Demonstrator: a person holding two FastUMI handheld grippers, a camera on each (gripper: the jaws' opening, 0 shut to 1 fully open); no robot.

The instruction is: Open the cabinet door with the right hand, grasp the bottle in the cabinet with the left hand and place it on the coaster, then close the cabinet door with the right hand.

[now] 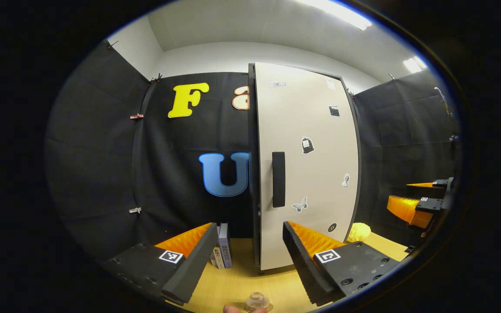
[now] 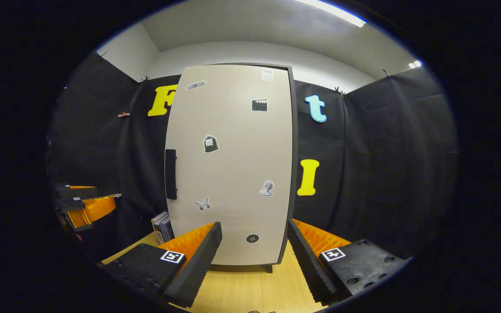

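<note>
Both grippers are spread wide and empty, facing the shut cabinet door (image 2: 228, 165). Its dark handle (image 2: 171, 174) sits on the left edge; the right gripper (image 2: 254, 256) should probably close squarely around it, then swing outward.

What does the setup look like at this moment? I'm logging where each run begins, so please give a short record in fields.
cabinet door: shut, pale, with stickers
handle: dark vertical bar on the door's left edge
left gripper: jaws open, holding nothing, facing the cabinet
right gripper: jaws open, holding nothing, facing the door
bottle: hidden behind the shut door
books: upright on the table, left of the cabinet
yellow object: on the table, right of the cabinet
table: light wood
</note>
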